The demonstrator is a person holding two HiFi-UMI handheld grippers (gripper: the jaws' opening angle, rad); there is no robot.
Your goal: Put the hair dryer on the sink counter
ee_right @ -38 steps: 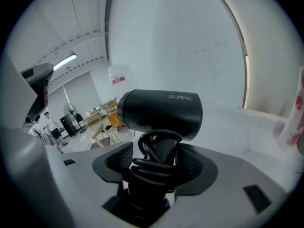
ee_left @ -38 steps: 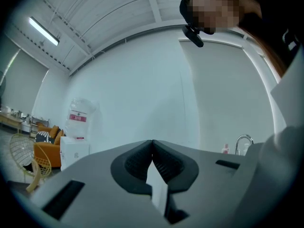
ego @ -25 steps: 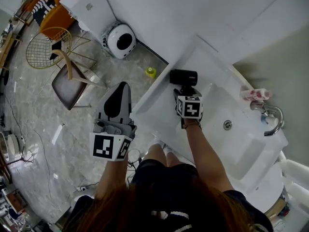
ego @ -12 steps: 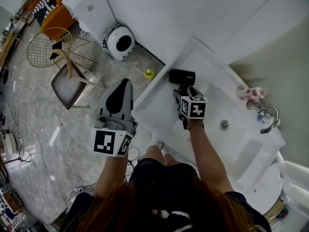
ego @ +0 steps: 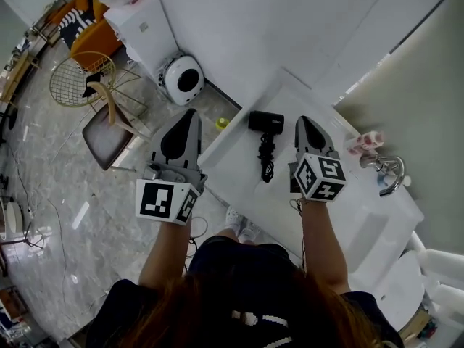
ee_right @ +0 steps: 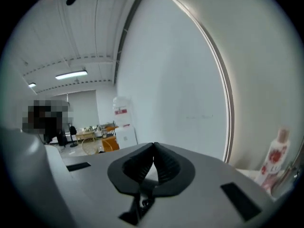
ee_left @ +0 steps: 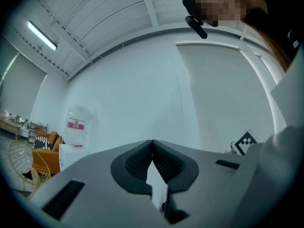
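White desk (ego: 235,156) by the sink runs below the person. Nearest, the left tool (ego: 190,114) hangs off its edge, jaws together on nothing. The right tool (ego: 304,120), clamped on the hair dryer a moment ago, has let go and lifted aside, jaws now closed and empty. Beyond, the hair dryer (ego: 266,121) lies on the desk, its cord (ego: 267,162) bundled beside it, placed as the task wants.

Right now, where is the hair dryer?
In the head view, the hair dryer lies on the white sink counter, just left of the right gripper.
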